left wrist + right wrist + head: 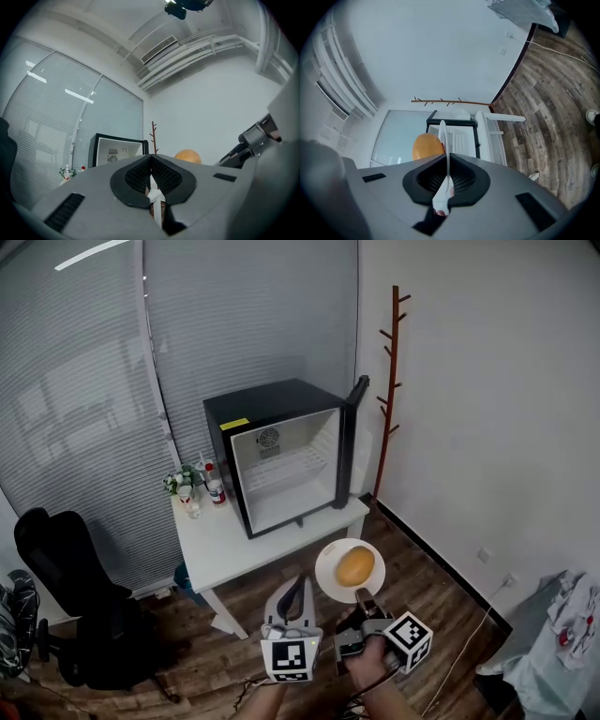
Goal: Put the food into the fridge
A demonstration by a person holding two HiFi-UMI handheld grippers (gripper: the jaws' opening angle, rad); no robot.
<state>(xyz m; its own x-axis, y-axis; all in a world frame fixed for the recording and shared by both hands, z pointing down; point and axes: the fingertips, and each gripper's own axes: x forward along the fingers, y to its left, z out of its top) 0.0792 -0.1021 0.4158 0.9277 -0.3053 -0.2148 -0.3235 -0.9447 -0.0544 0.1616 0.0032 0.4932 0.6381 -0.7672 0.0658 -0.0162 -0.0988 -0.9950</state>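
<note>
A round orange-brown bun (pixel 355 565) lies on a white plate (pixel 328 579) held in the air in front of the table. My right gripper (pixel 362 595) is shut on the plate's near rim. In the right gripper view the plate (pixel 443 137) shows edge-on between the pads, with the bun (pixel 426 146) to its left. The black mini fridge (pixel 281 451) stands on the white table (pixel 234 540) with its door (pixel 349 439) swung open to the right and its white inside bare. My left gripper (pixel 299 582) hovers left of the plate, its jaws shut on nothing.
Several small bottles (pixel 192 486) stand on the table left of the fridge. A wooden coat rack (pixel 389 390) leans in the corner behind it. A black office chair (pixel 66 596) is at the left, and clothes (pixel 562 634) are heaped at the right on the wood floor.
</note>
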